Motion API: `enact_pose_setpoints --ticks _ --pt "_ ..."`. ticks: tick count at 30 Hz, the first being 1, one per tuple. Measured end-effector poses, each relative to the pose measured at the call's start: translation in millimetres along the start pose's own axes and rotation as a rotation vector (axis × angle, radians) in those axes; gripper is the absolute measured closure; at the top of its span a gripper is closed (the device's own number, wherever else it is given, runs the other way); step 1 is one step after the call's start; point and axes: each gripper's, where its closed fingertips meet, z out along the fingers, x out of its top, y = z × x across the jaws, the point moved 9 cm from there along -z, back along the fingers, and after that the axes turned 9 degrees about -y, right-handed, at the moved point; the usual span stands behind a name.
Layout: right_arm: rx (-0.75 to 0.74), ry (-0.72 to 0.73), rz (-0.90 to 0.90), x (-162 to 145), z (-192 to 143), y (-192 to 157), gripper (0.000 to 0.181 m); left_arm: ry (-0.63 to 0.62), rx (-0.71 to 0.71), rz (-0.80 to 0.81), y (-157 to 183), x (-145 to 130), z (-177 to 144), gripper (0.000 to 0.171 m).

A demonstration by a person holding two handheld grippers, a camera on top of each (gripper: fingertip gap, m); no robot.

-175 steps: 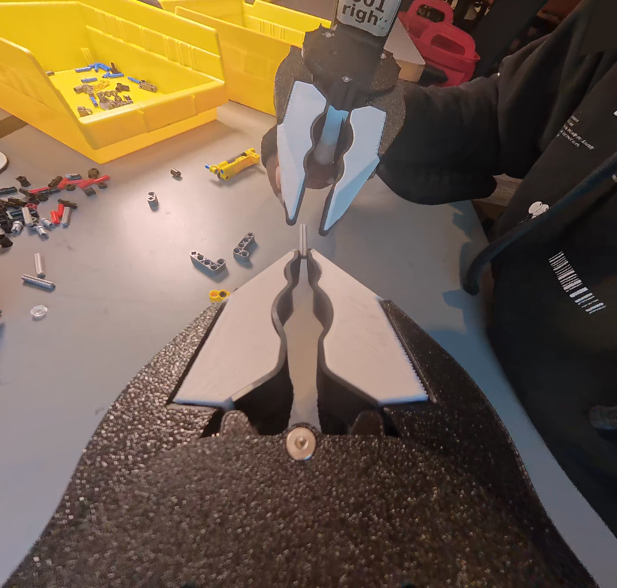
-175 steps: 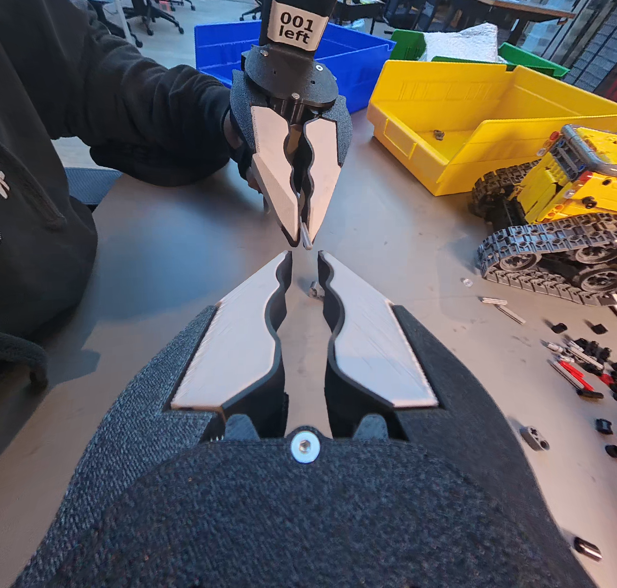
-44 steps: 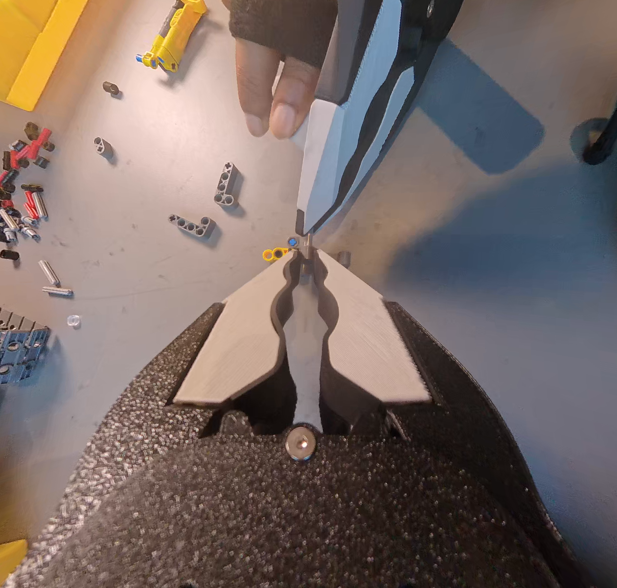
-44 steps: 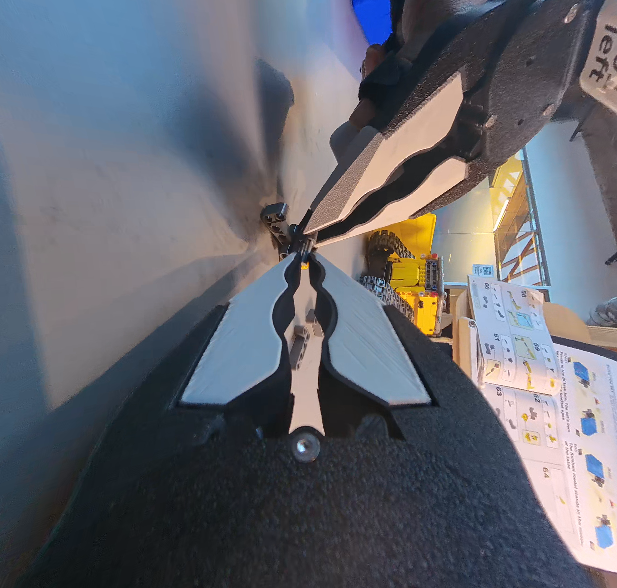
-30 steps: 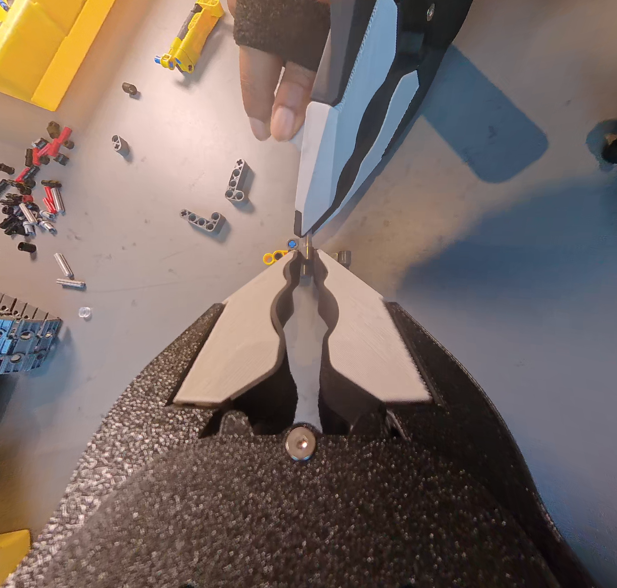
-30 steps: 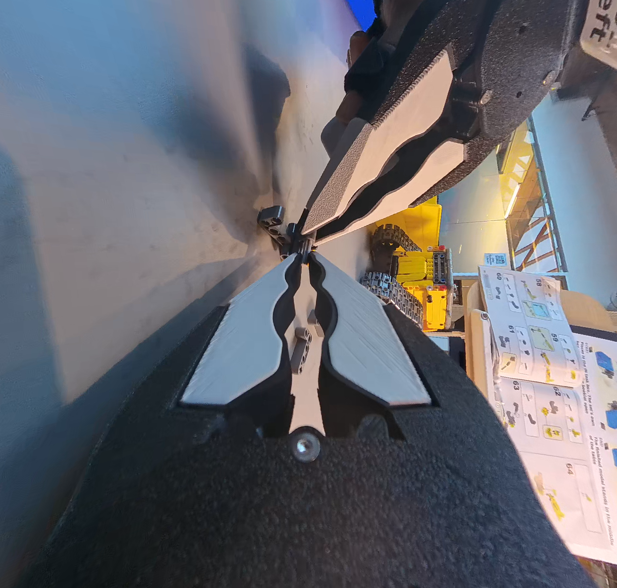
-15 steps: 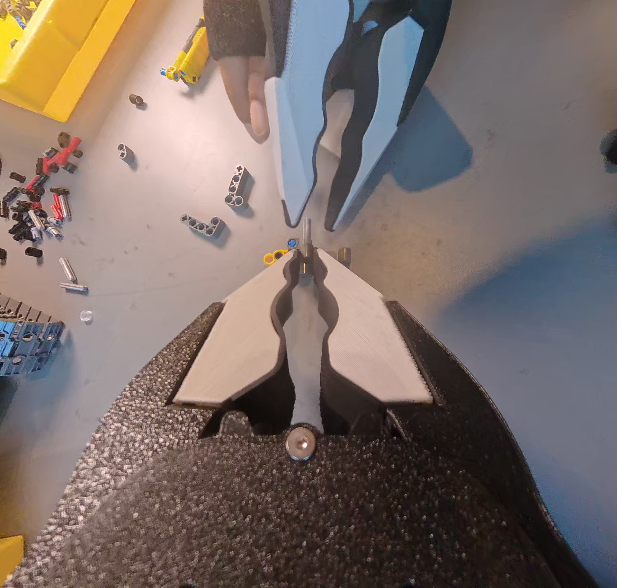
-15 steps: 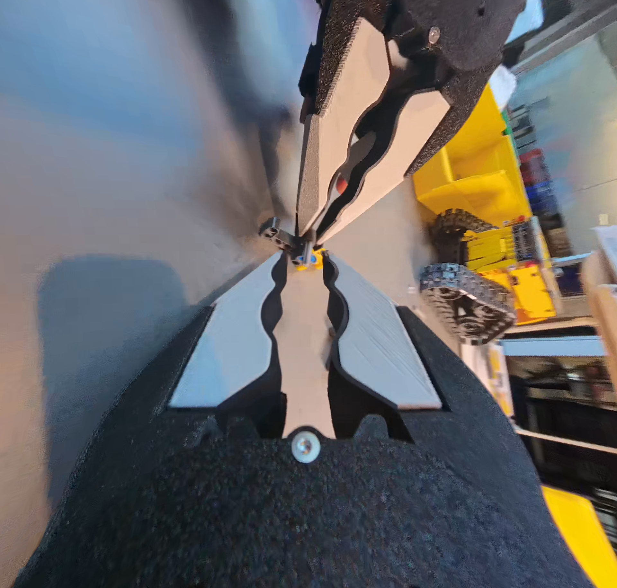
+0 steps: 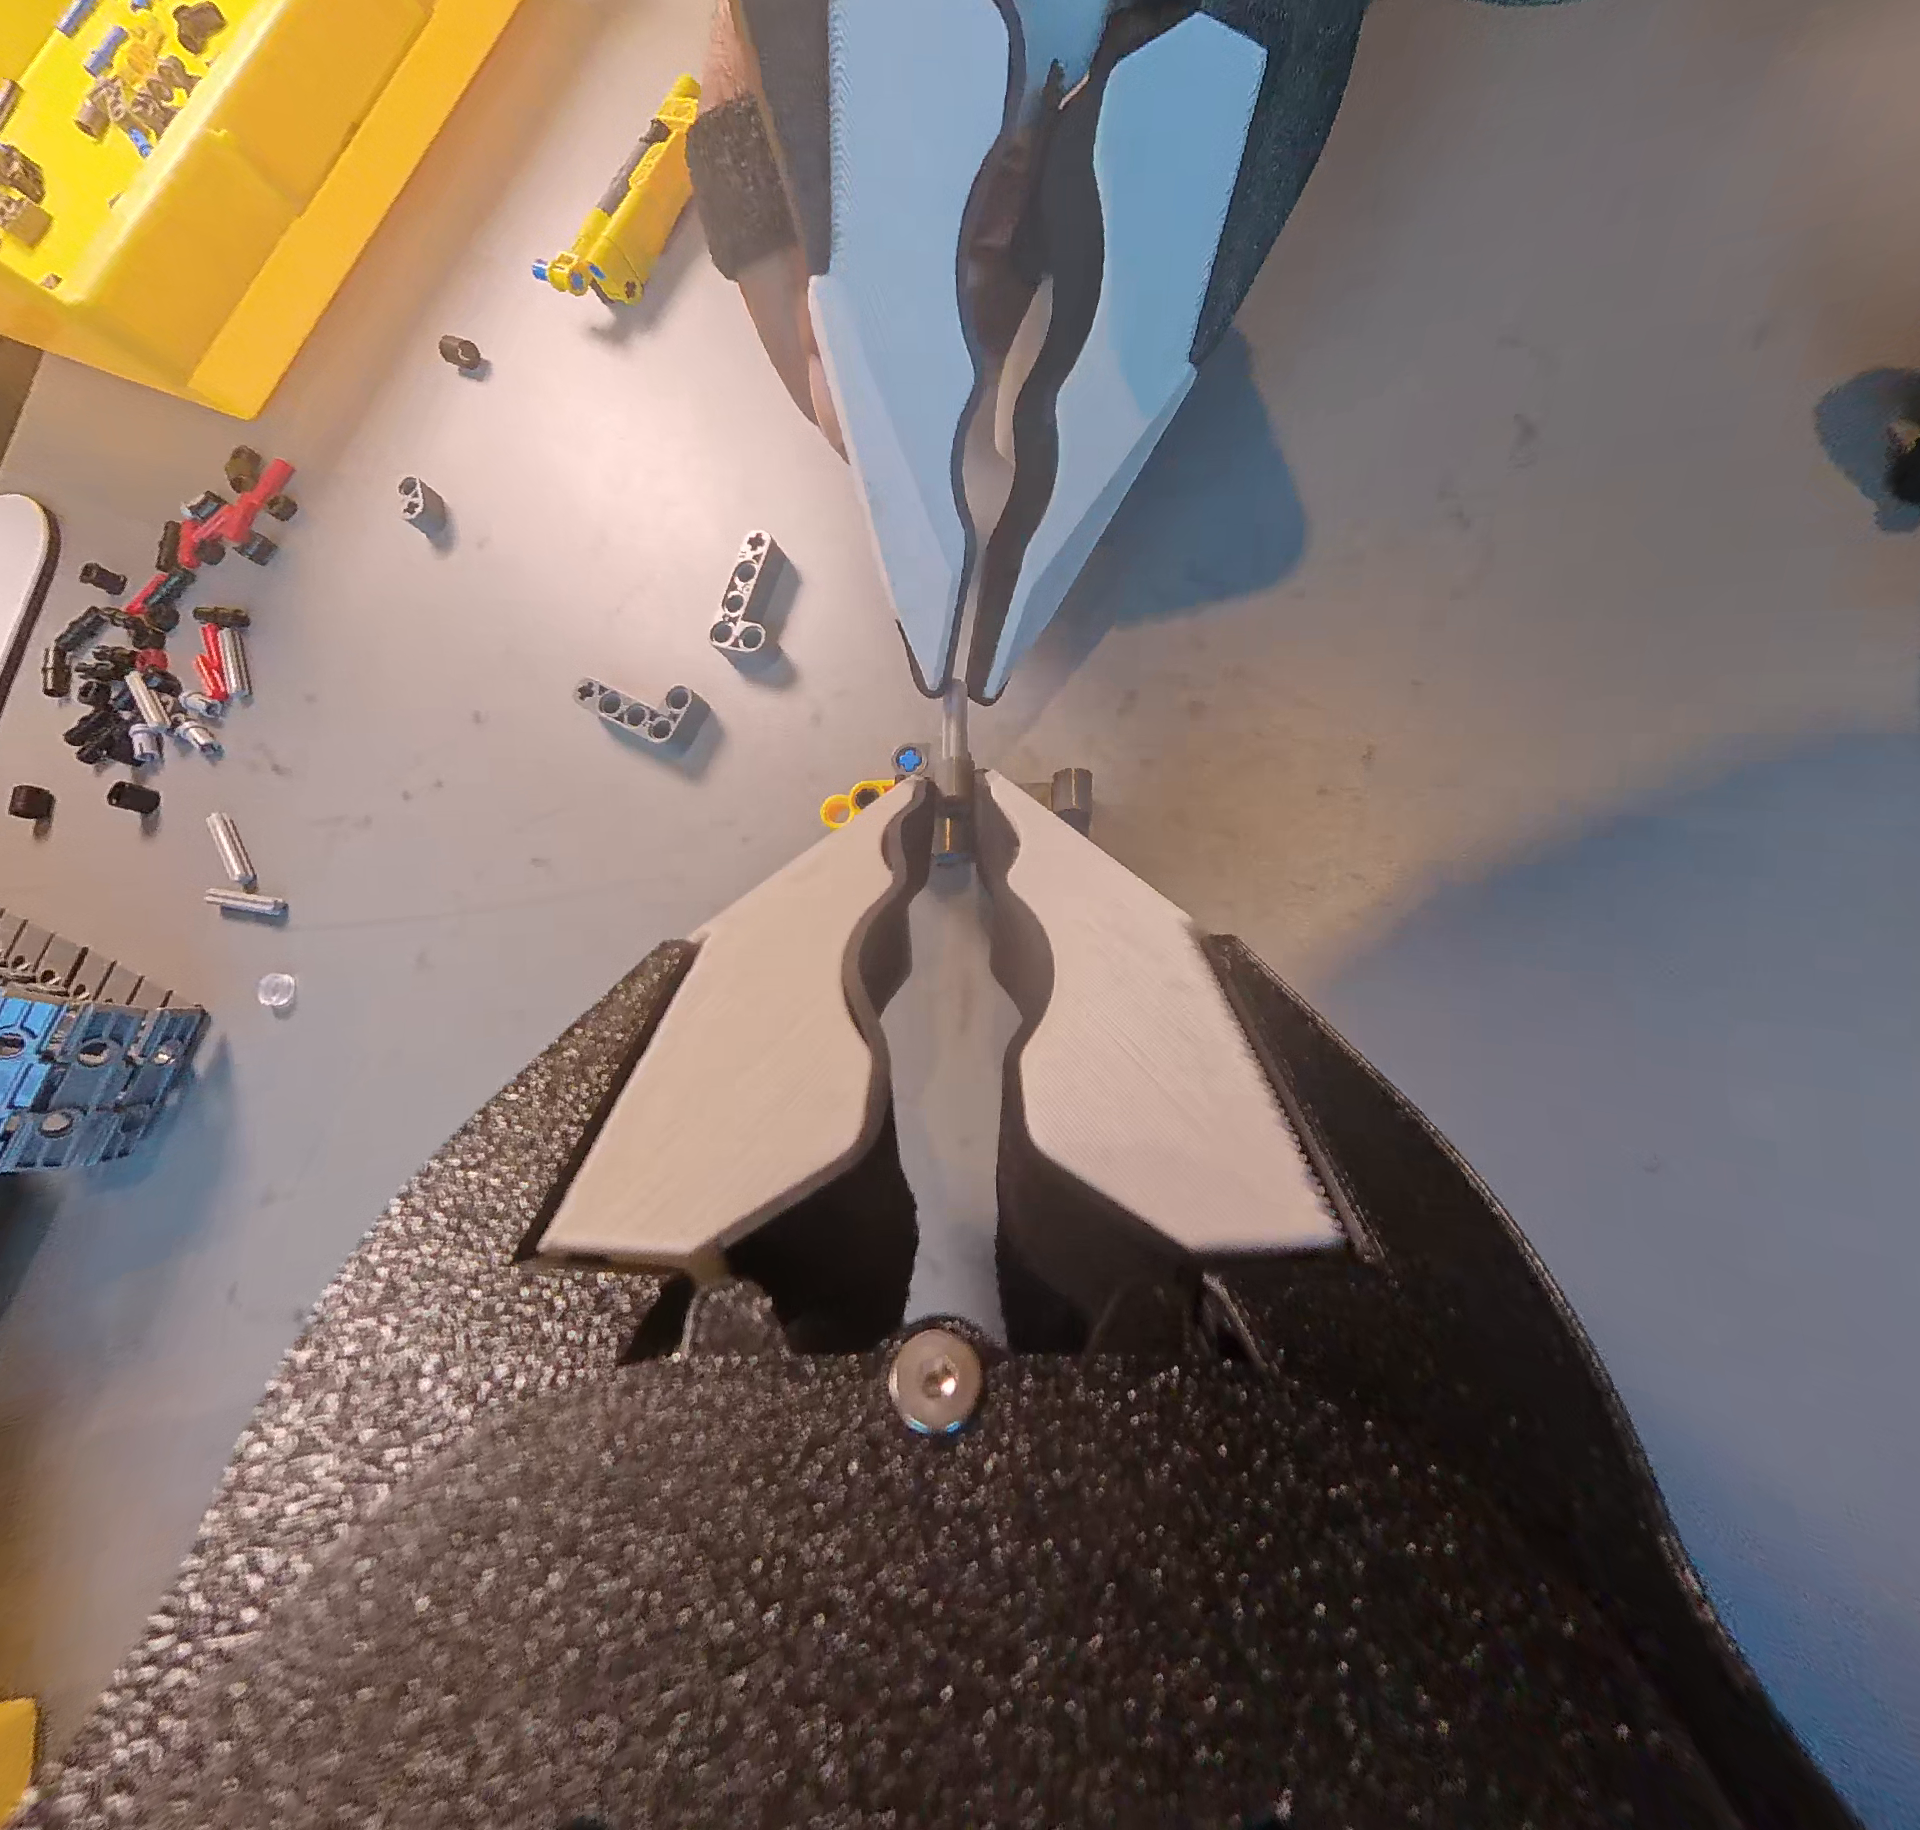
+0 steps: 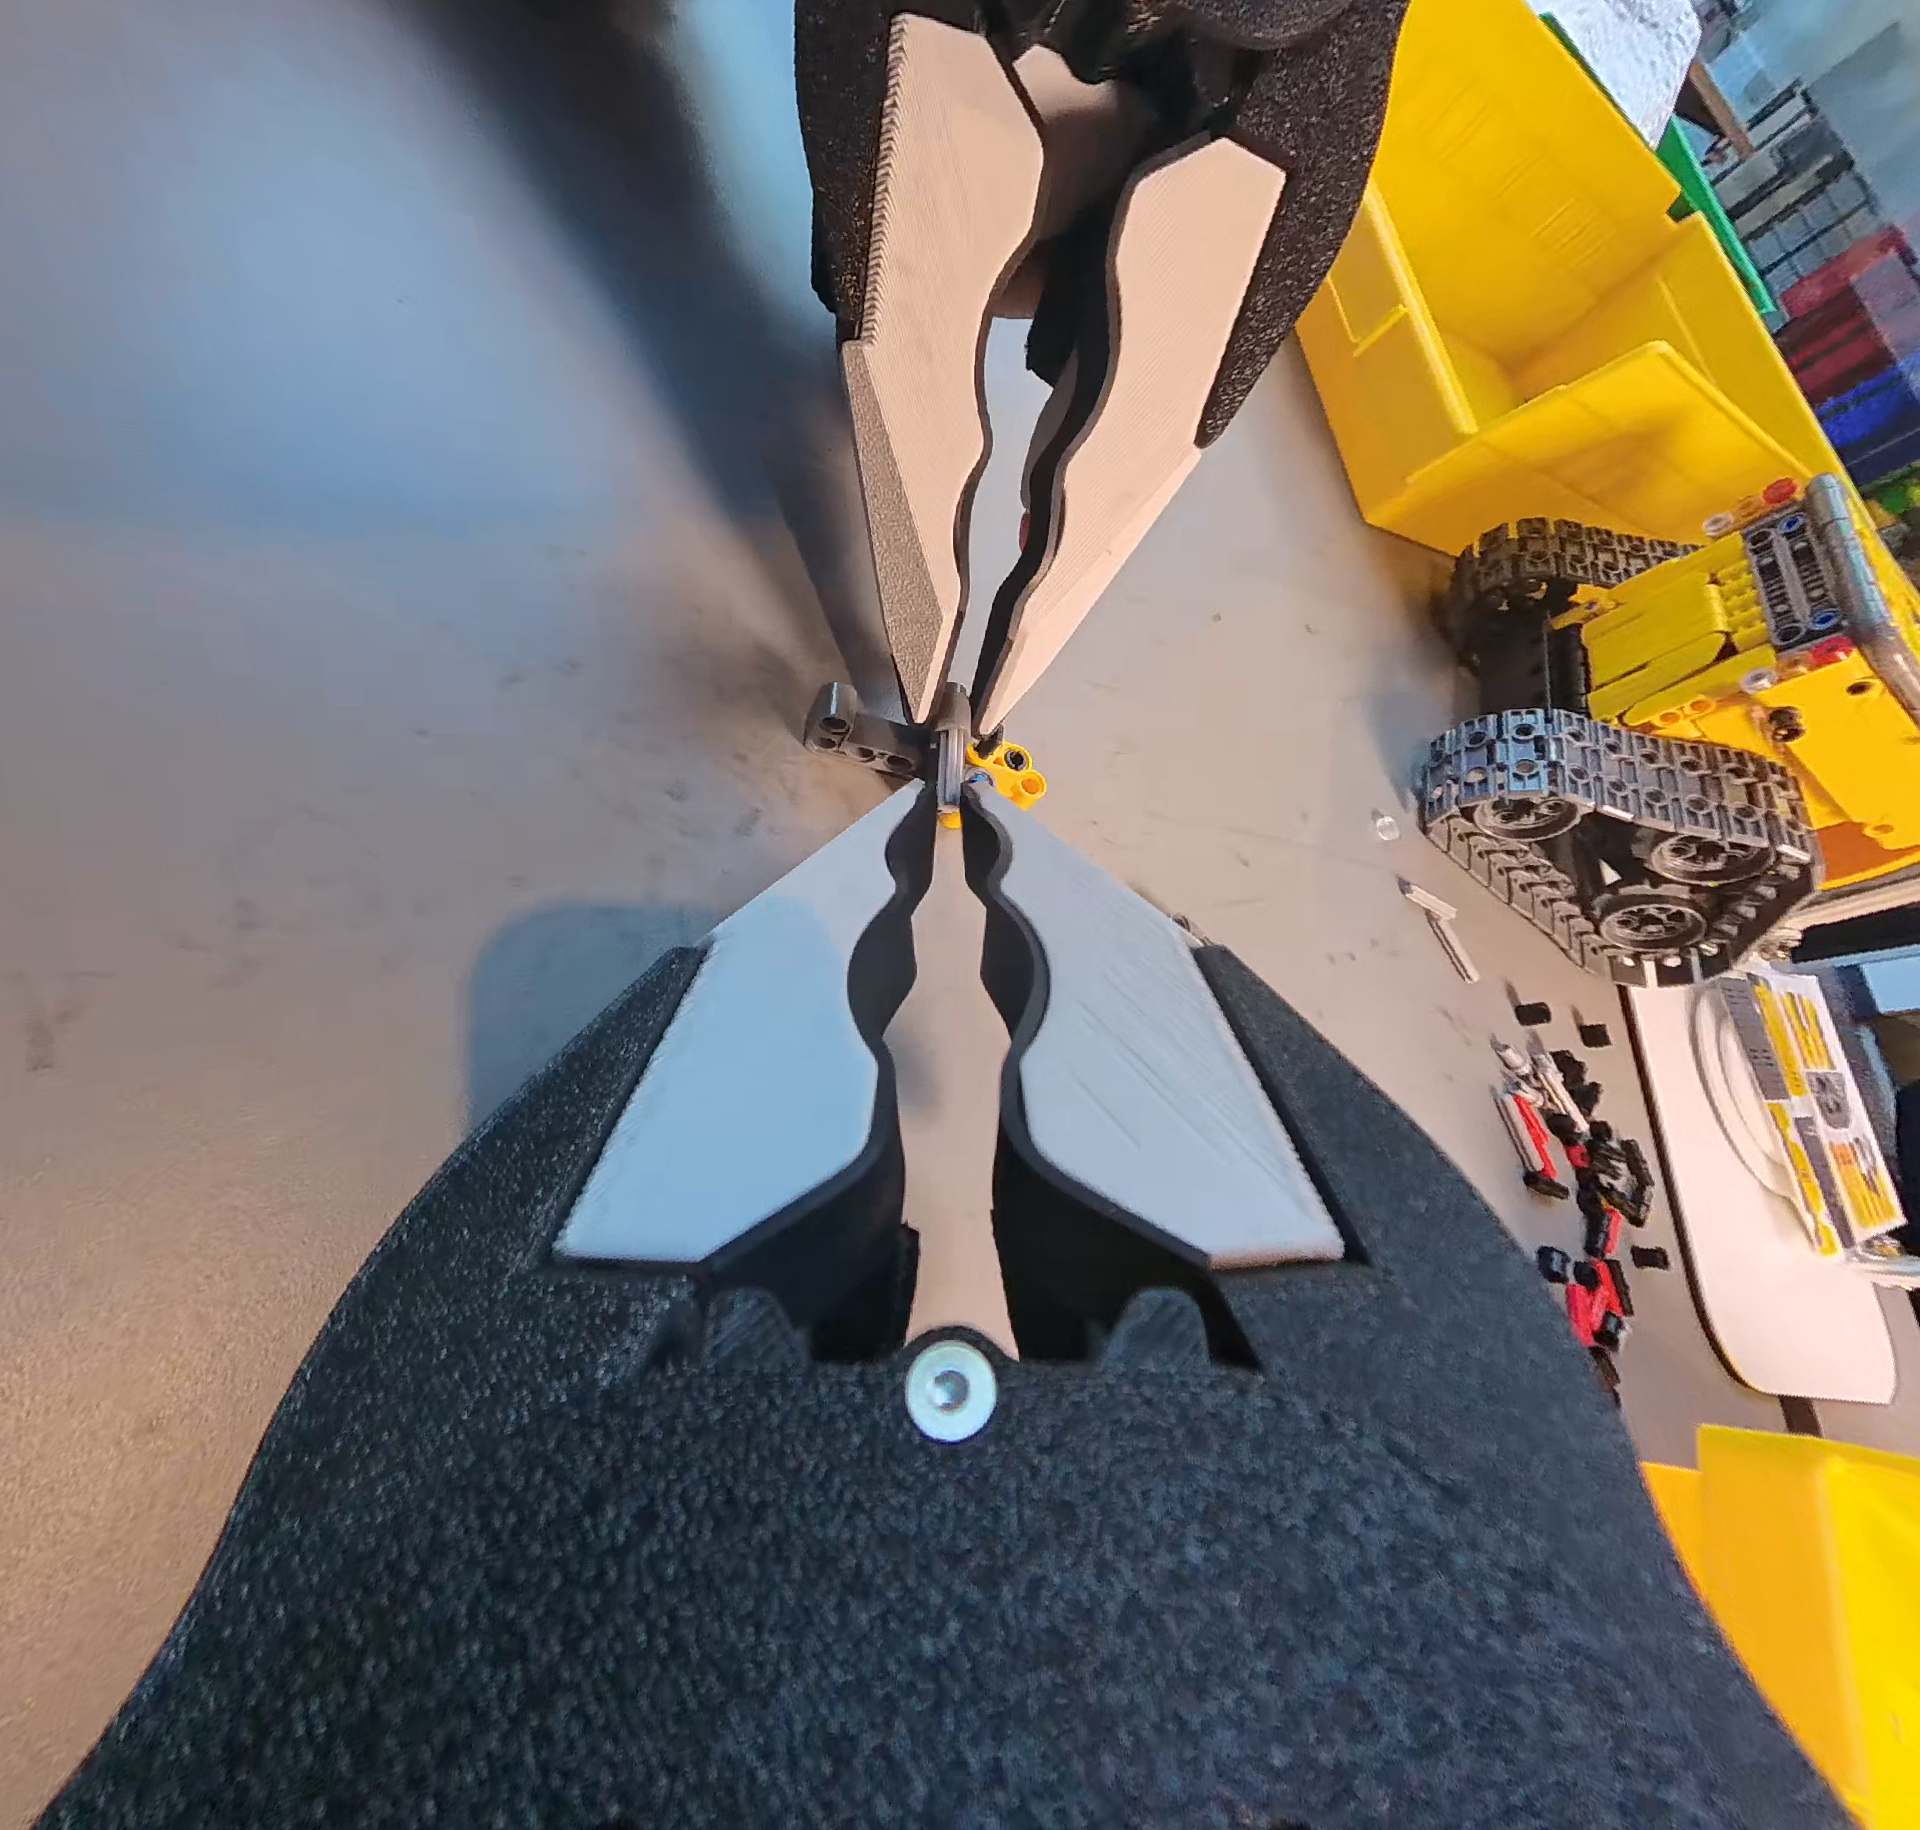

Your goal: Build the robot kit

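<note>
Grippers met tip to tip. Left gripper [image 9: 951,806] and right gripper [image 10: 943,801] each pinched one thin grey plastic axle [image 9: 952,731] between them, above the grey table [image 9: 1455,637]

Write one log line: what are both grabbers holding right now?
left gripper: shut on grey pin | right gripper: shut on pin's other end | both above table

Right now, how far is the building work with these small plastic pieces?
Done: the yellow tracked vehicle sits largely built on the table. In hand: the left gripper and the right gripper both pinch one thin grey rod, tip to tip. Left: many loose pieces and a grey L-shaped piece lie unused.
</note>
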Motion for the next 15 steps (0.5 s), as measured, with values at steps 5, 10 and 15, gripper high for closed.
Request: enact_pose_setpoints --ticks 5,10,15 --pt "0.014 0.008 0.031 -2.1 0.7 0.6 0.177 0.002 0.012 0.011 0.9 0.0 0.5 0.165" --pt "0.029 0.020 0.043 -2.1 1.4 1.7 0.177 0.024 0.005 0.002 0.4 -1.6 0.6 0.165" --pt "0.029 0.023 0.031 -1.2 2.2 1.7 0.178 0.052 0.011 0.010 0.7 -3.7 1.1 0.166"
